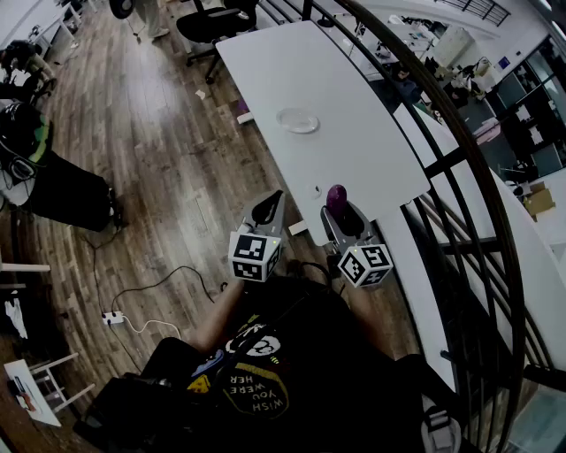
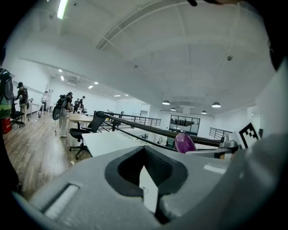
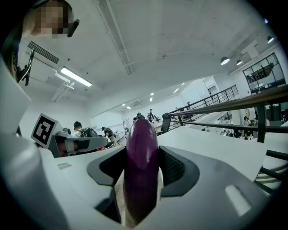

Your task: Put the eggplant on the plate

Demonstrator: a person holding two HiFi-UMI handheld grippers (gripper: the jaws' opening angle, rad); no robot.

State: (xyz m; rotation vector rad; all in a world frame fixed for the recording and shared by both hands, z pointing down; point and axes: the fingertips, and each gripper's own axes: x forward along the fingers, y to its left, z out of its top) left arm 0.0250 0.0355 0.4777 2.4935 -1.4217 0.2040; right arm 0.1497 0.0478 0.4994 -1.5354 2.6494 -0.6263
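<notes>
The purple eggplant point(image 1: 336, 195) point(image 3: 141, 166) stands up between the jaws of my right gripper point(image 1: 341, 214) point(image 3: 142, 155), which is shut on it just above the near end of the long white table point(image 1: 354, 150). The eggplant point(image 2: 184, 143) also shows at the right of the left gripper view. A clear round plate point(image 1: 298, 120) lies farther up the table, well beyond the eggplant. My left gripper point(image 1: 267, 207) point(image 2: 146, 167) hovers over the wooden floor just left of the table's near corner, its jaws together with nothing between them.
A black curved railing point(image 1: 460, 150) runs along the table's right side. Office chairs point(image 1: 217, 22) stand at the table's far end. A cable and power strip point(image 1: 113, 317) lie on the floor at the left, near a dark bag point(image 1: 62, 190).
</notes>
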